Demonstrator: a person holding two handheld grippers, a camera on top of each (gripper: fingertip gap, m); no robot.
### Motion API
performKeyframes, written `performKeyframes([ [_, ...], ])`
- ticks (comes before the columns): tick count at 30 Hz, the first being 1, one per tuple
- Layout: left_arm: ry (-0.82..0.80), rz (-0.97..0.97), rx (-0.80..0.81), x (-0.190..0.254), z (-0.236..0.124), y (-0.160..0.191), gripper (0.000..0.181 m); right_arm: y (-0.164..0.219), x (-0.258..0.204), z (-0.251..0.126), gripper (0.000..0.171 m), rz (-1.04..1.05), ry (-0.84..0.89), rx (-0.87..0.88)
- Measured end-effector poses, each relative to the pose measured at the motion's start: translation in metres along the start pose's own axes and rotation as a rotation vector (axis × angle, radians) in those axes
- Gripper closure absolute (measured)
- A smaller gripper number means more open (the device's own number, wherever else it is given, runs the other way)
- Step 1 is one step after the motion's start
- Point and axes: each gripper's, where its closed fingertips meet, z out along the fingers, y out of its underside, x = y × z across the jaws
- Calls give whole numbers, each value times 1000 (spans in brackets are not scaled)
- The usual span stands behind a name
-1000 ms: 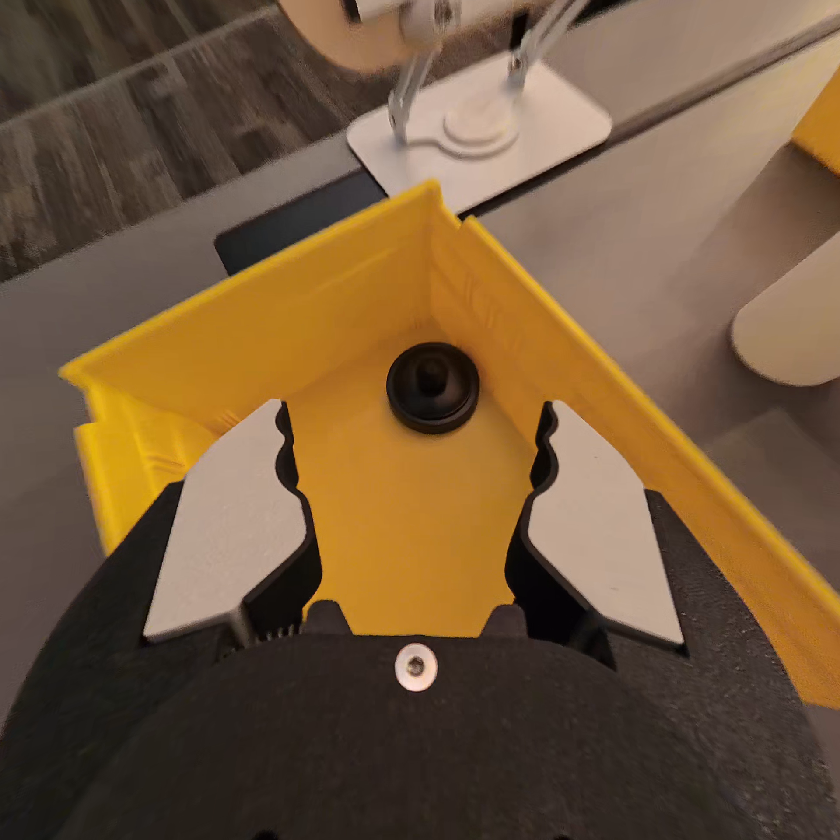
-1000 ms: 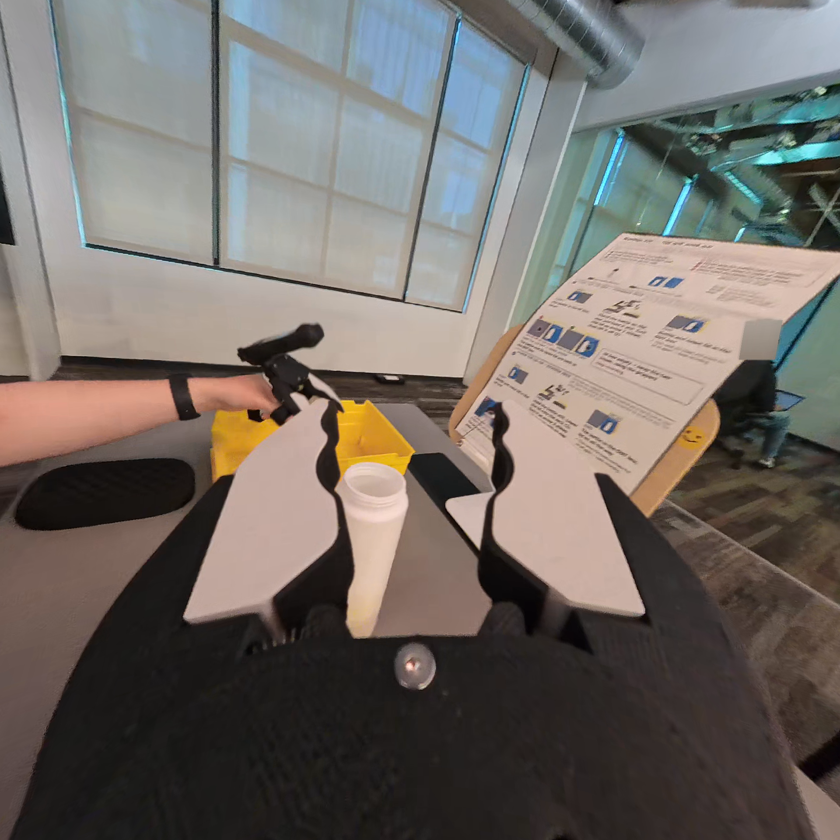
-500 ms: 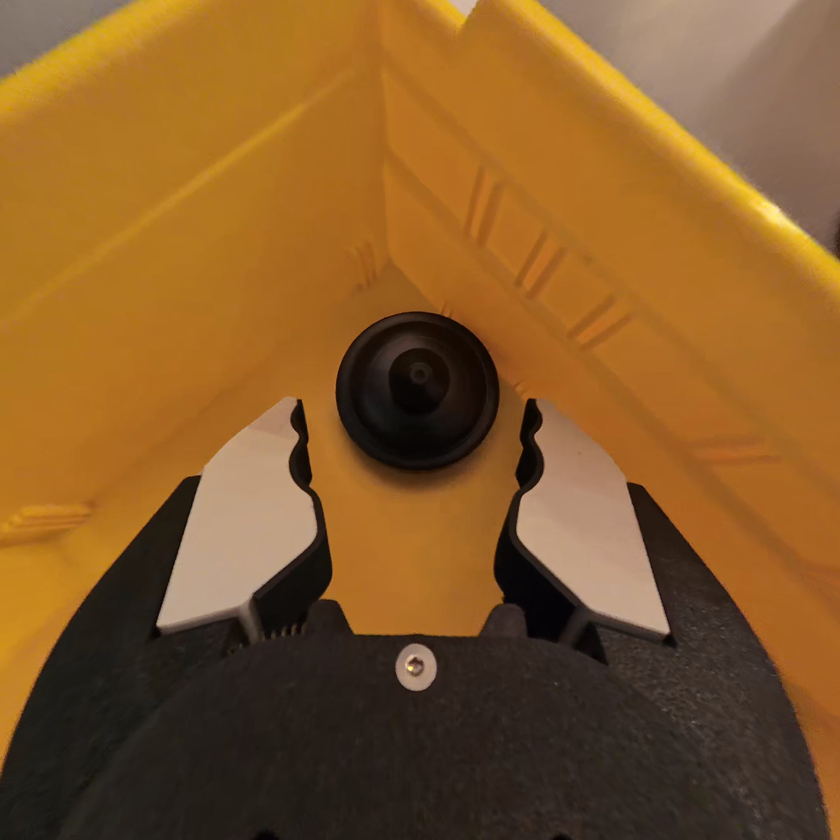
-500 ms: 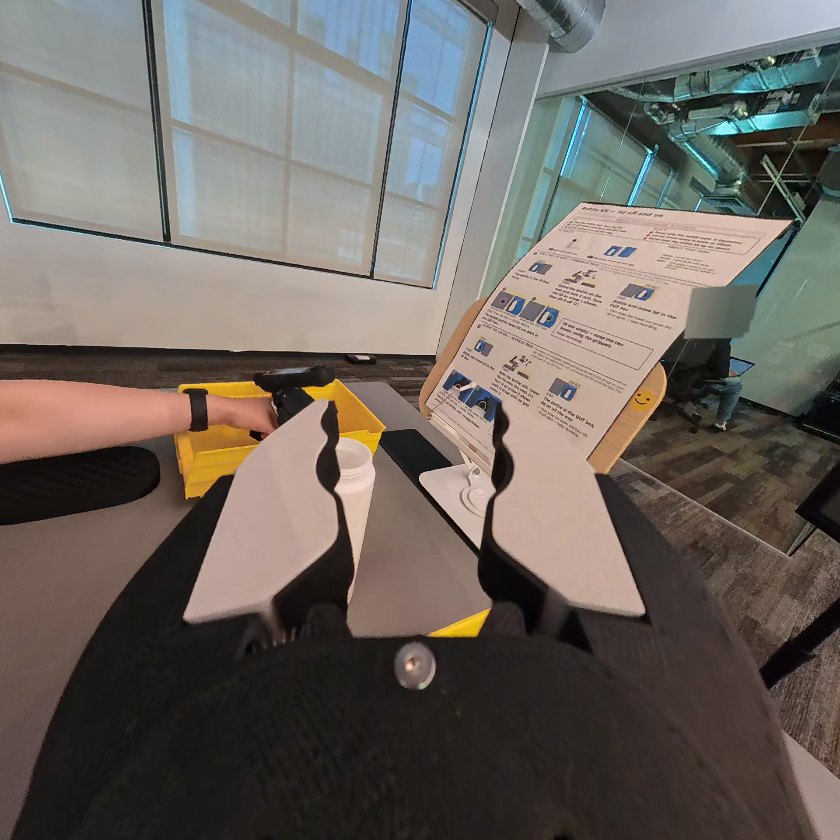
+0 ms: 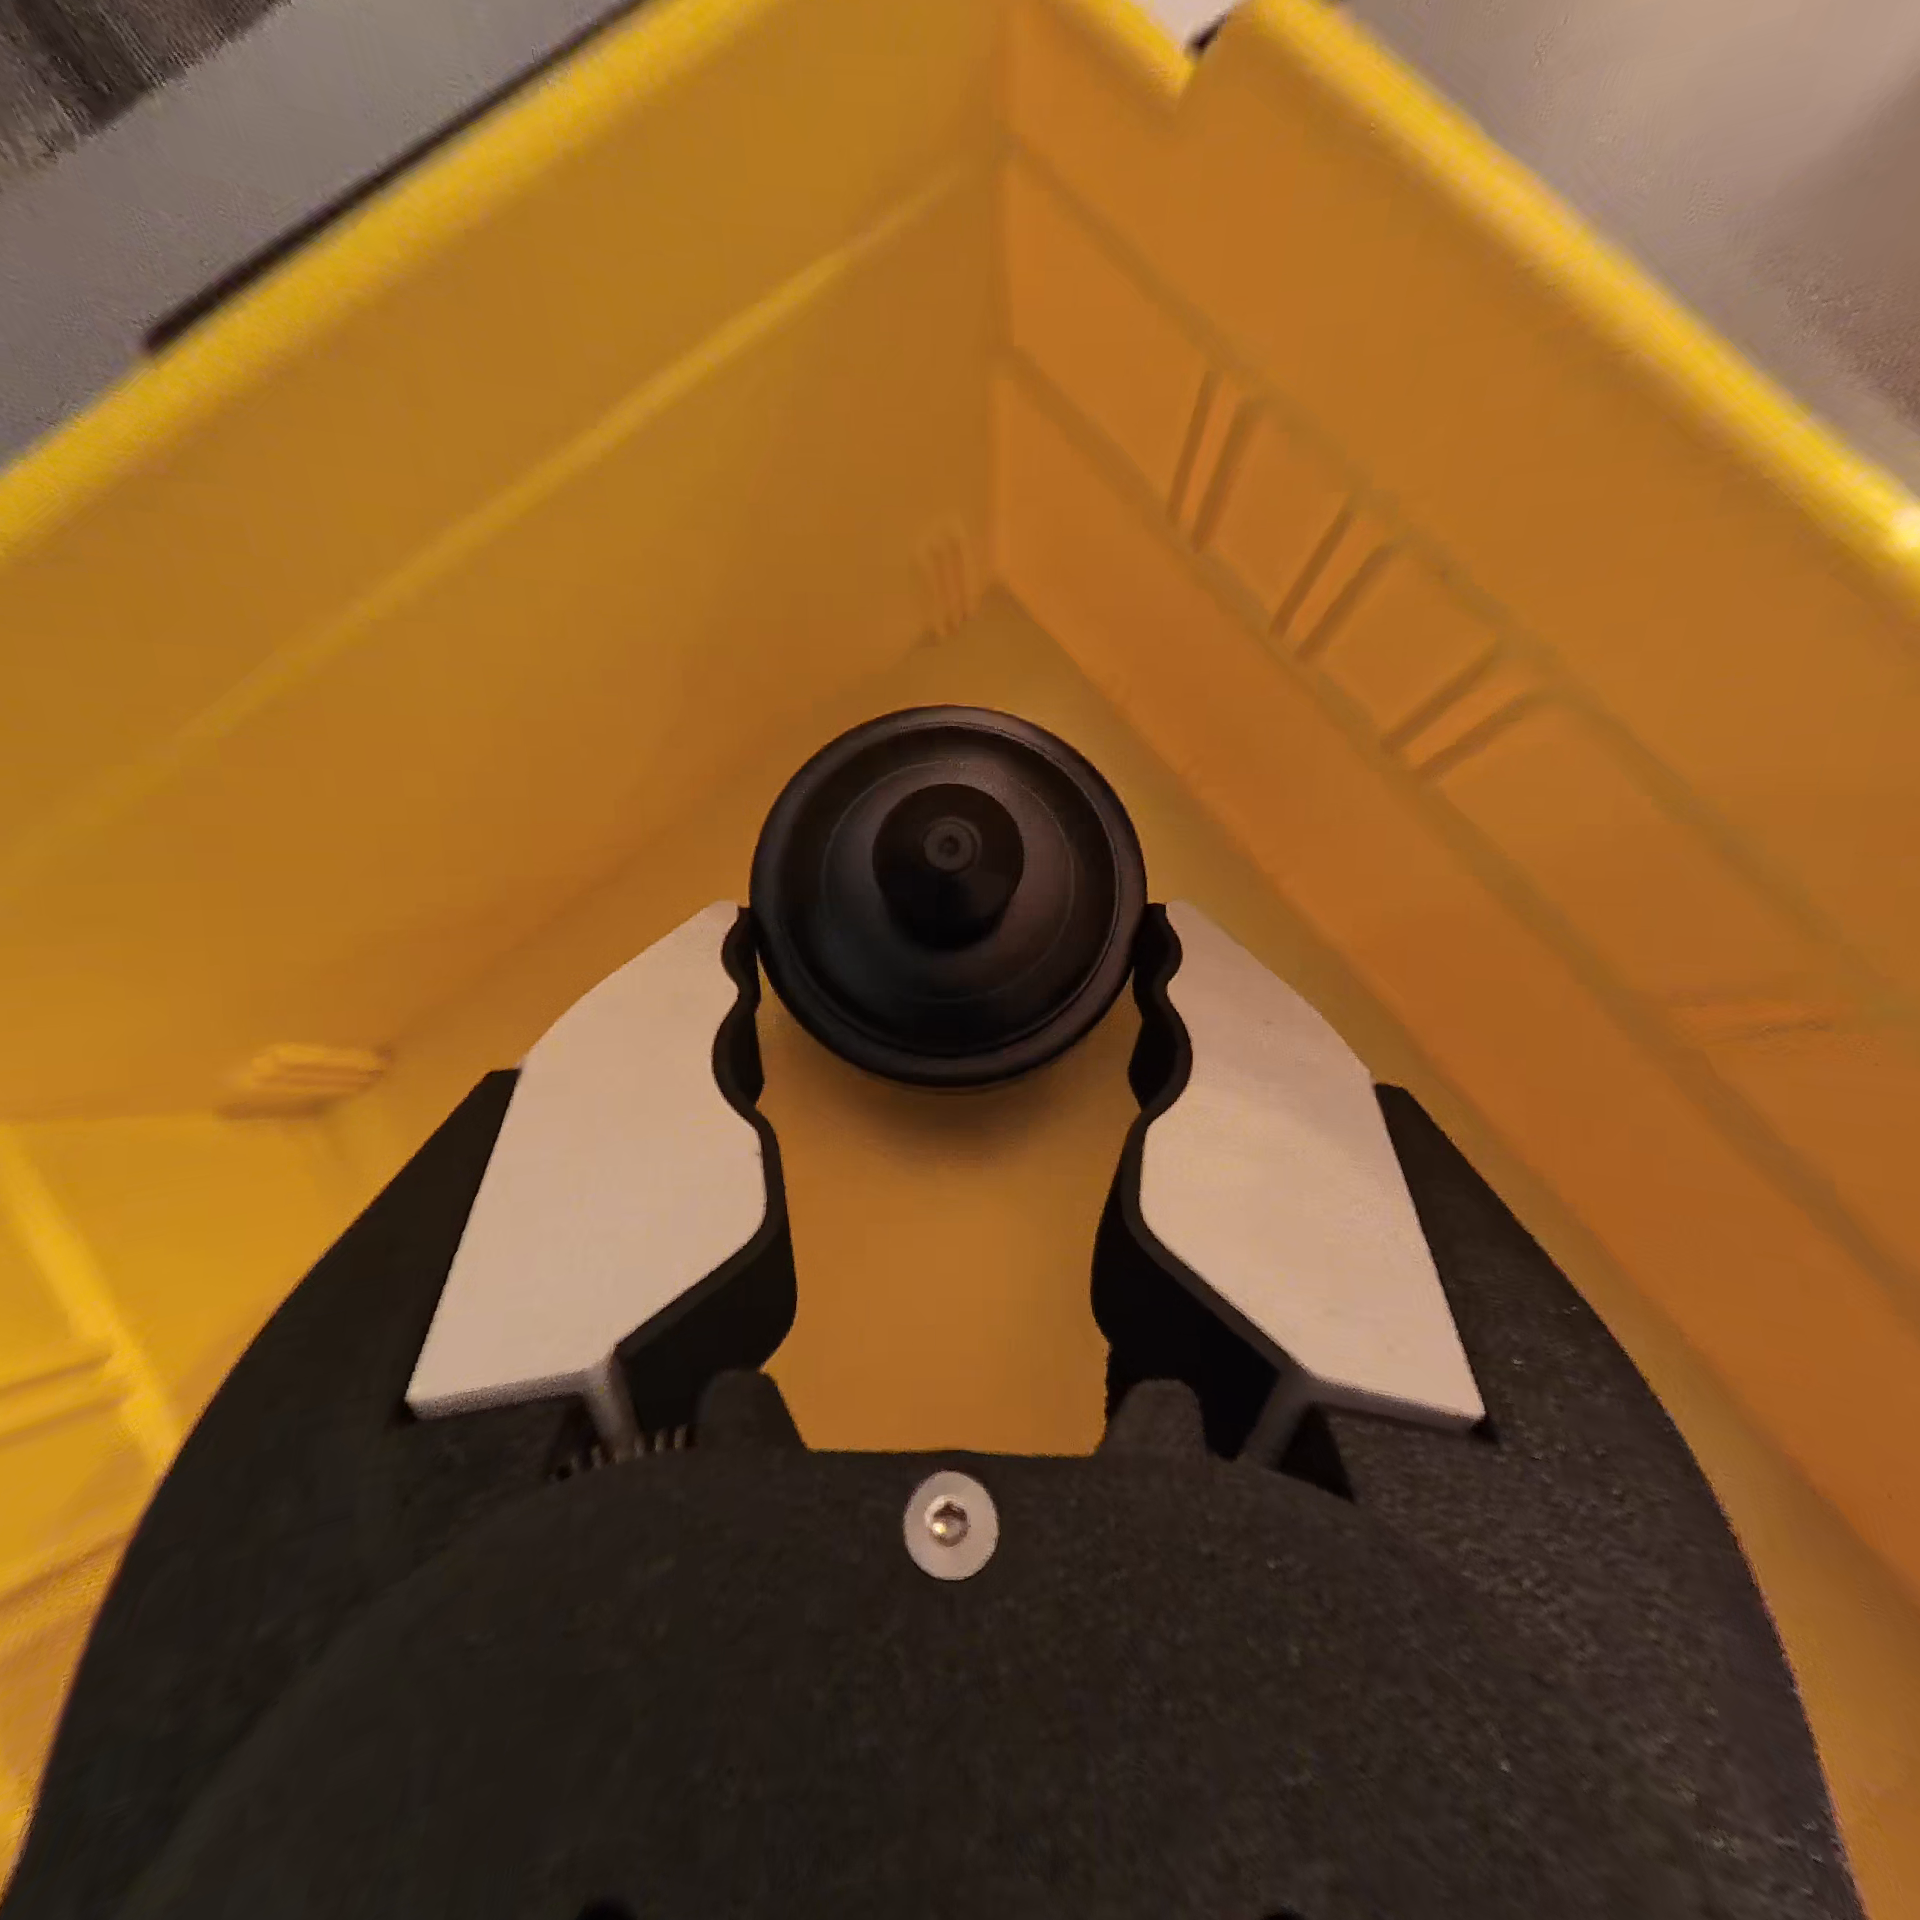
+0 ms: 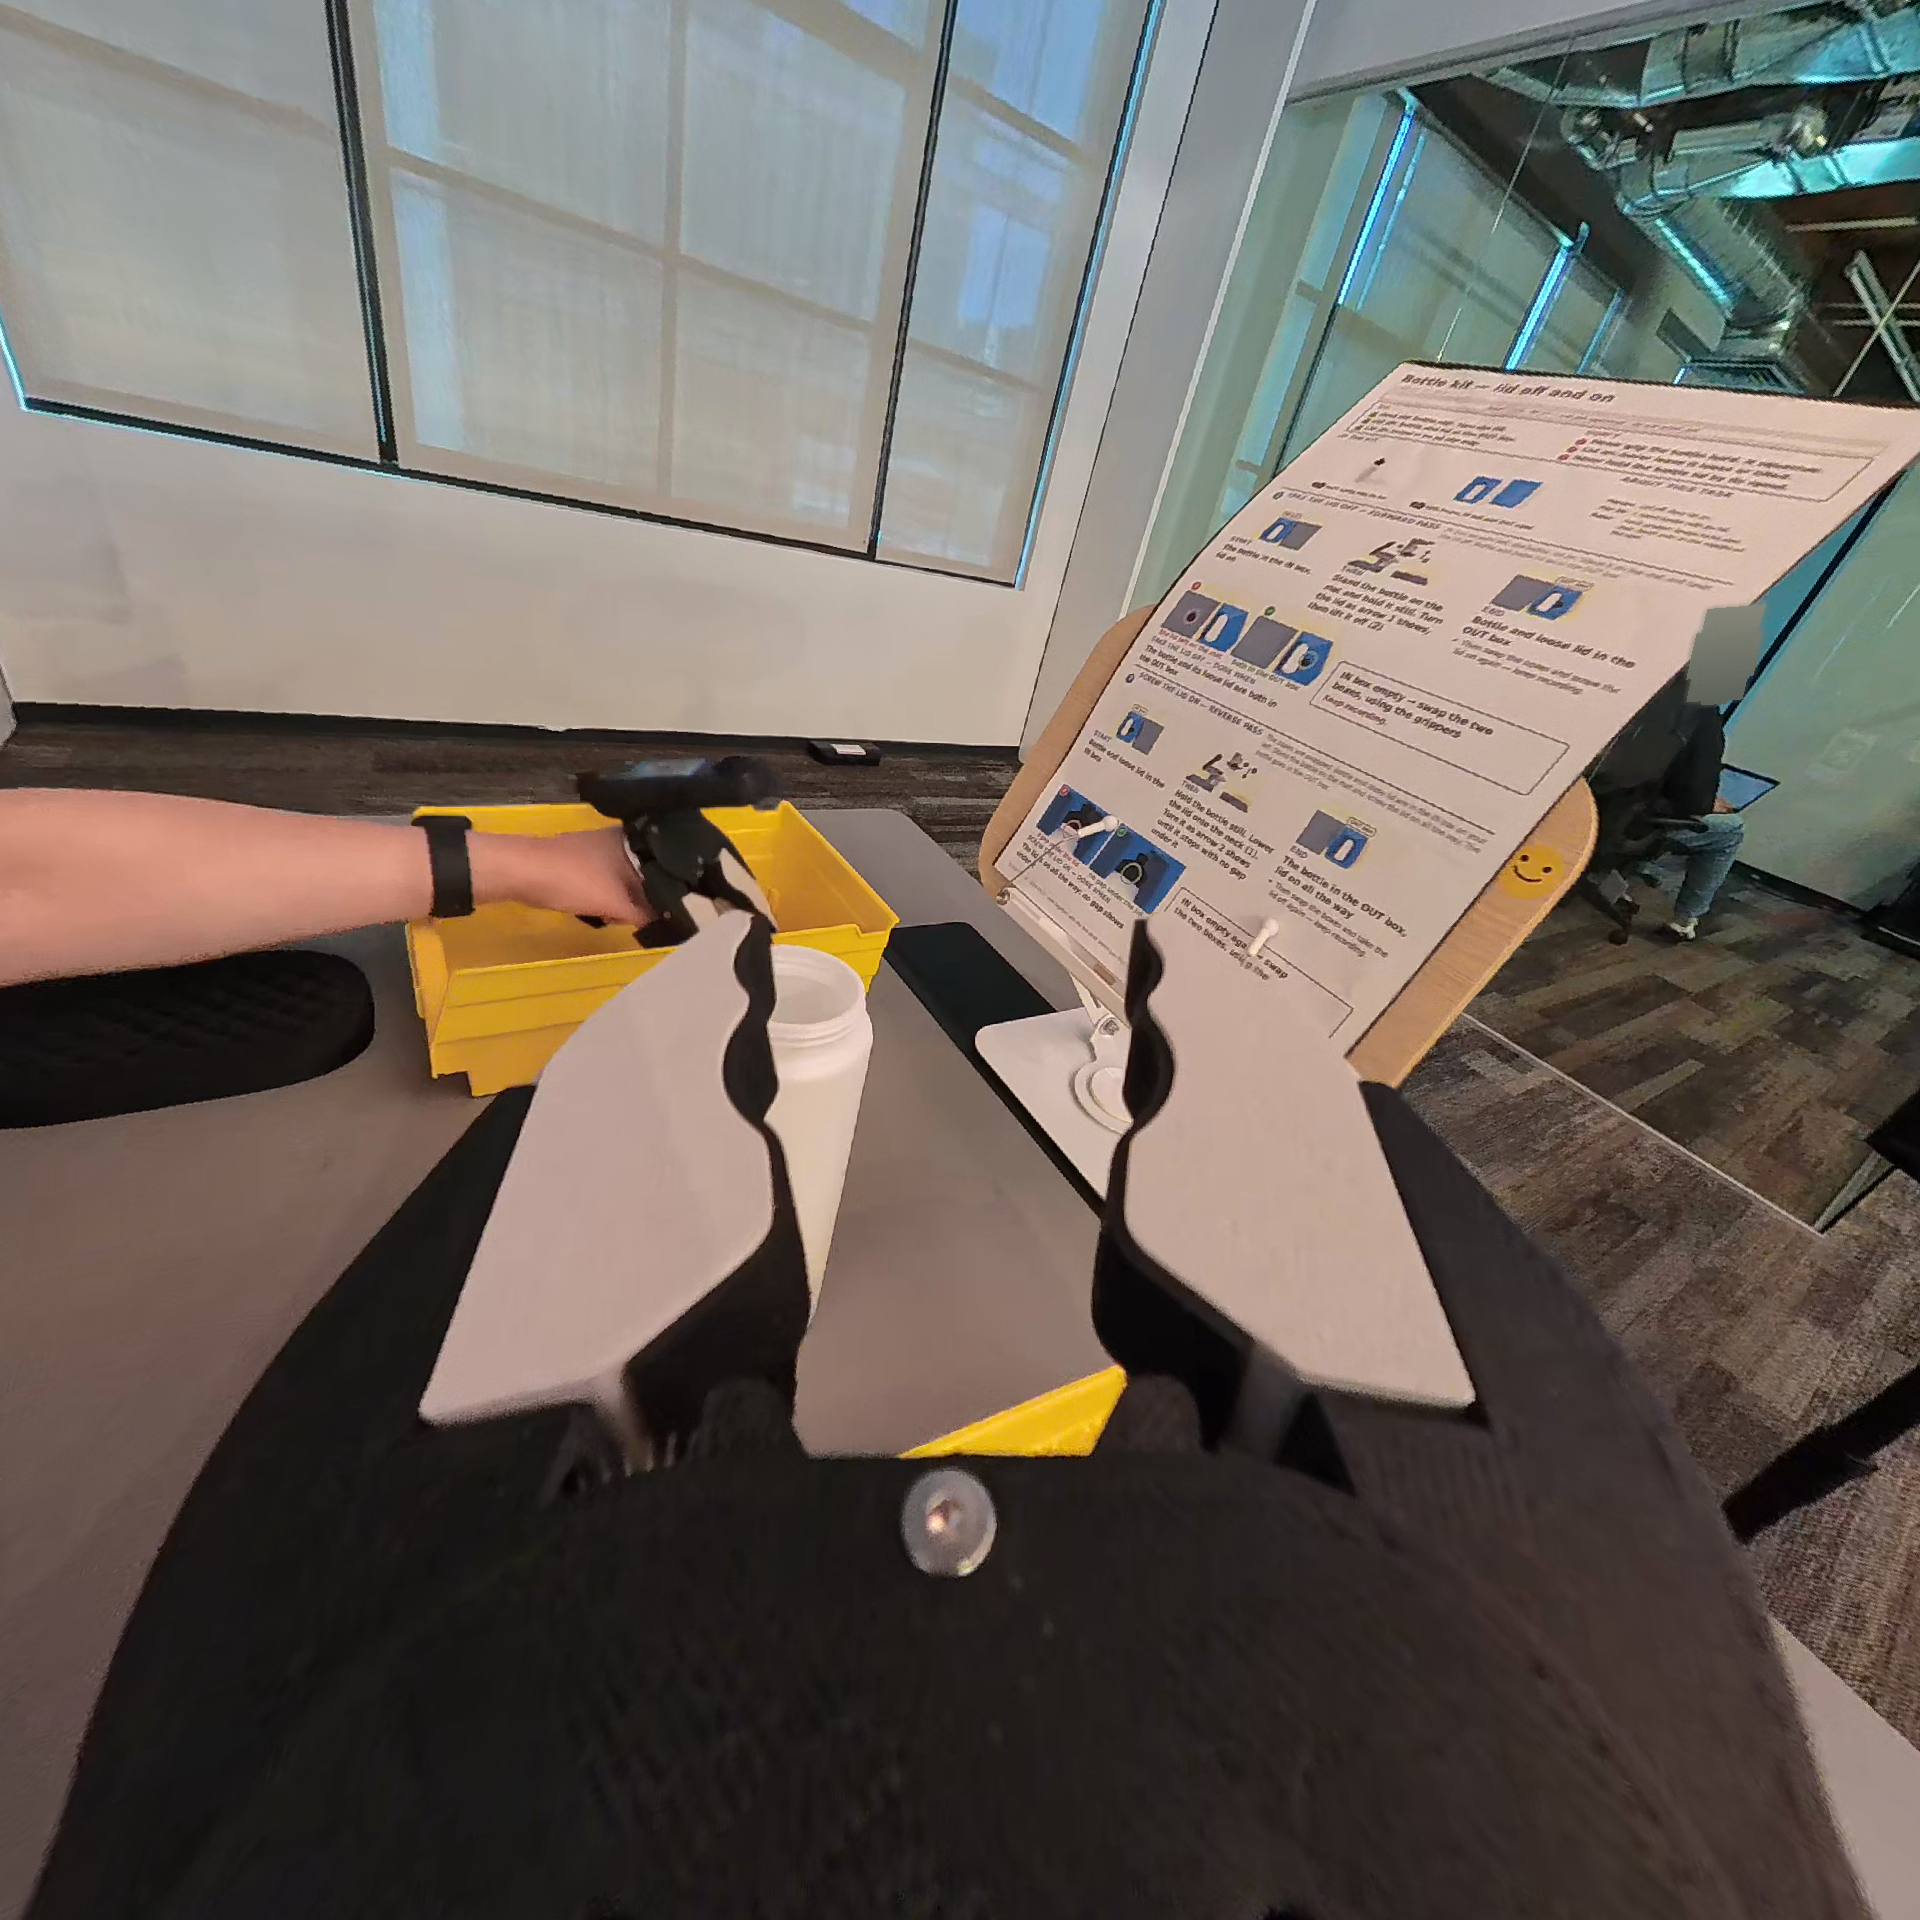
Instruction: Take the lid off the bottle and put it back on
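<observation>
On my far left a black mat (image 6: 156, 1029) is lying on the worktop (image 6: 208, 1247). Next, my left gripper (image 5: 948, 925) is reaching down inside the yellow bin (image 5: 520, 436), its fingers (image 5: 644, 1122) closing against the sides of the black lid (image 5: 948, 899), which is sitting in the bin's corner with both walls crowding close. The white bottle (image 6: 821, 1049) is standing uncapped just right of the bin, half hidden behind one finger of my right gripper (image 6: 940, 935), whose fingers are standing wide apart, holding nothing. A second yellow bin (image 6: 1029, 1423) is peeking out below them. Farther right an instruction board (image 6: 1403, 665) is leaning on its white stand (image 6: 1049, 1081).
</observation>
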Motion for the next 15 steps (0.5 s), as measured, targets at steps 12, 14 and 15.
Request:
performKeyframes([
  [12, 212, 279, 250, 126, -162, -105, 112, 2, -88, 52, 100, -81, -275, -24],
  [14, 297, 378, 250, 174, -178, -114, 111, 5, -113, 66, 97, -28, -381, -10],
  [15, 332, 427, 245, 196, -184, -116, 111, 10, -124, 72, 97, -6, -426, -22],
])
